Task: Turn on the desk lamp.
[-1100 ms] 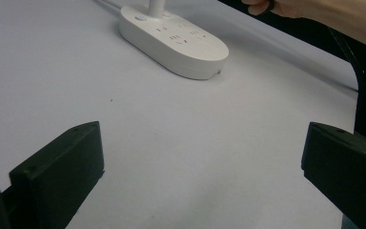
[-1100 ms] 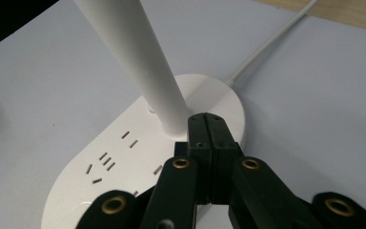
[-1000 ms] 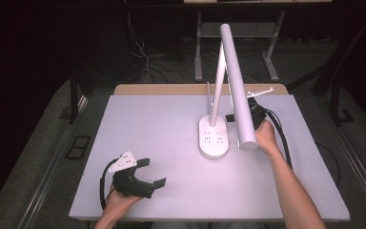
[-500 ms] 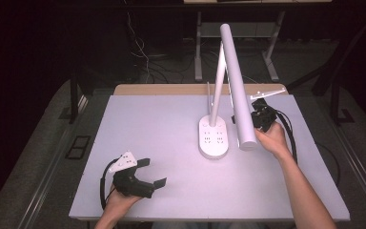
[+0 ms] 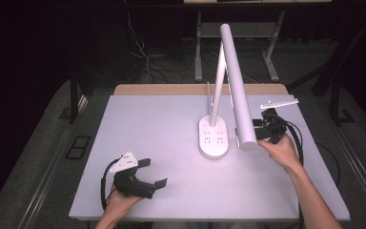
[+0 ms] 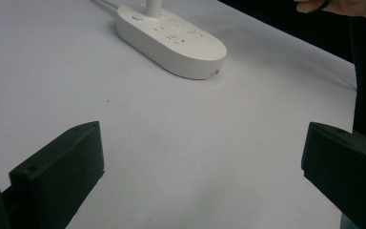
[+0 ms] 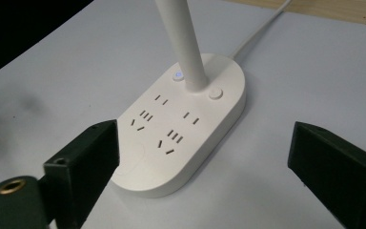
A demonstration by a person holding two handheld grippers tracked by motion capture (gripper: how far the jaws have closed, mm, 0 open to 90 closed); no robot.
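Note:
A white desk lamp stands mid-table on an oval base (image 5: 213, 138) with sockets on top. Its long tube head (image 5: 238, 95) slants out over the table toward the front right. Just right of the head's low end, my right gripper (image 5: 259, 130) is open and holds nothing. In the right gripper view the open jaws of my right gripper (image 7: 205, 157) frame the base (image 7: 181, 129), its stem (image 7: 181, 43), a lit button (image 7: 177, 75) and a plain button (image 7: 215, 93). At the front left, my left gripper (image 5: 155, 172) is open and empty. In the left gripper view my left gripper (image 6: 202, 157) faces the base (image 6: 171, 38) from far off.
The lamp's white cable (image 7: 262, 24) runs off the back of the white table (image 5: 162, 124), whose far edge is a wooden strip (image 5: 171, 89). Black cables trail from both grippers. The floor around the table is dark.
My right gripper has drawn back to the right and slightly toward the front, away from the lamp's base. The left gripper has stayed put.

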